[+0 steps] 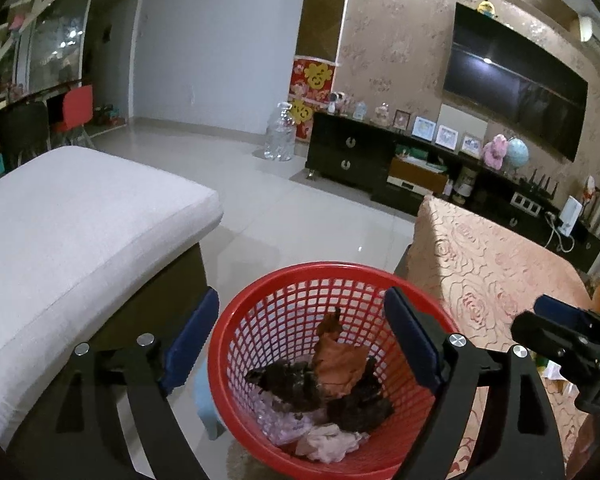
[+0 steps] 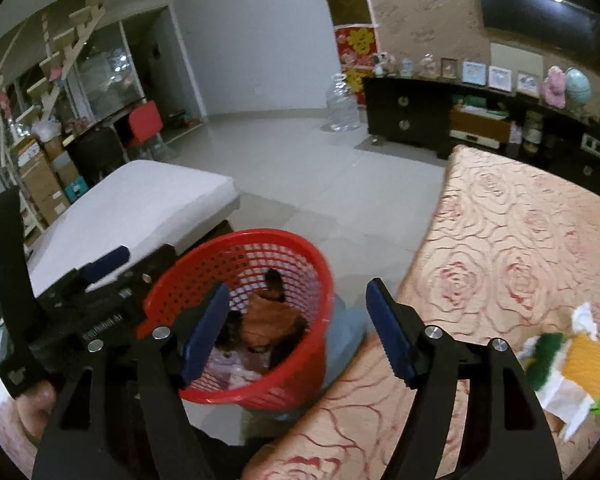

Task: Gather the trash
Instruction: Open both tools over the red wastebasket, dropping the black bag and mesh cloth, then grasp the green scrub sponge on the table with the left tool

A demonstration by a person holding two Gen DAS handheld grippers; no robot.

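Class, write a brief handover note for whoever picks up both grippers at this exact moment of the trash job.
Left gripper: open, empty, above the red basket.
Right gripper: open, empty, at the edge of the rose-patterned table.
Done: brown paper, dark scraps and pale tissue lie in the basket.
Left: the white, green and yellow litter on the table, to the right gripper's right.

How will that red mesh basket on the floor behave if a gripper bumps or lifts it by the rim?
The red mesh basket is thin openwork plastic, so it is probably light and may flex at the rim. It holds only crumpled paper and scraps, so a bump would likely slide it on the glossy tile floor. Its narrower base suggests it could tip.
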